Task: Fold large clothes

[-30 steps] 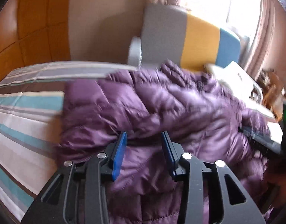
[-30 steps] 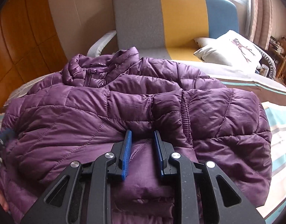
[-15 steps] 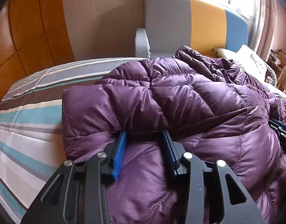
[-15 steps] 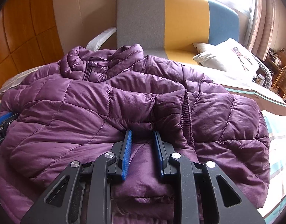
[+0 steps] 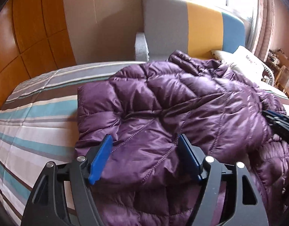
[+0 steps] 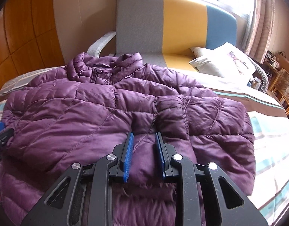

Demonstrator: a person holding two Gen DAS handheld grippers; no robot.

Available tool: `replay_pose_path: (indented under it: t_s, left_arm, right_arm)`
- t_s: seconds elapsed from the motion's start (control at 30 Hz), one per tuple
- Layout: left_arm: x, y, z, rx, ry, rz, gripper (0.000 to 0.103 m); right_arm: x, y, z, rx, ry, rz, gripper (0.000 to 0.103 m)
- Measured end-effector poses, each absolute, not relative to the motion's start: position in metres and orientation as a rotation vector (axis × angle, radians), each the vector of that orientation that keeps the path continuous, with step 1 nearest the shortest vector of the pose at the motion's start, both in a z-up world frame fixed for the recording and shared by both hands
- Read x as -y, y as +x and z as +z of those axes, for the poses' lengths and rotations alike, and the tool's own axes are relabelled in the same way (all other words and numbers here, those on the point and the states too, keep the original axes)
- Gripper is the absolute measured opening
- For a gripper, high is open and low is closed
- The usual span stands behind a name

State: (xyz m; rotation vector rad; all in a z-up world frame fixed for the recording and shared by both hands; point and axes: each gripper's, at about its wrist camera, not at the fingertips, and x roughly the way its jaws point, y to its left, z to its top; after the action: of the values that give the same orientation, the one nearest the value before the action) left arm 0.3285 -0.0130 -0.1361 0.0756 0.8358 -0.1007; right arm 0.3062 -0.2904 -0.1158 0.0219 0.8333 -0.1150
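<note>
A purple quilted down jacket [image 5: 182, 103] lies folded over on the striped bed [image 5: 31, 122], its collar [image 6: 99, 66] at the far side. My left gripper [image 5: 144, 141] sits at the jacket's near left edge. Its jaws are opening and stand wide, with puffy fabric lying between the blue pads, not pinched. My right gripper [image 6: 143, 137] is shut on a fold of the jacket [image 6: 88, 113] at the near edge, with the cloth bunched between its pads. Each gripper shows at the edge of the other's view: the right gripper [image 5: 276, 122] and the left gripper [image 6: 1, 131].
A grey, yellow and blue armchair [image 6: 163, 22] stands behind the bed with a white pillow [image 6: 223, 62] on it. Wooden panelling [image 5: 22, 37] covers the left wall. A wicker chair [image 6: 284, 82] stands at the far right. Bare striped bedding [image 6: 267, 131] shows right of the jacket.
The left gripper's jaws have spread apart and released the fold they pinched. The jacket's left side has settled onto the bed. The right gripper keeps its grip.
</note>
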Motion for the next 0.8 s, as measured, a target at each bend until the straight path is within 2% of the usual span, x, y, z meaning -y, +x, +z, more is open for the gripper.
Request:
replay_pose_path:
  t_s: [0.4,0.8]
  left_arm:
    - [0.015,0.332,-0.152,-0.85,0.105,-0.095,0.076]
    - [0.005,0.315,-0.142,-0.827,0.083,-0.076,0.09]
  right_arm:
    - [0.289,0.315,-0.135,-0.866,0.002,-0.124,0.023]
    - [0.285,0.31,-0.134,-0.875,-0.026,-0.142,0.023]
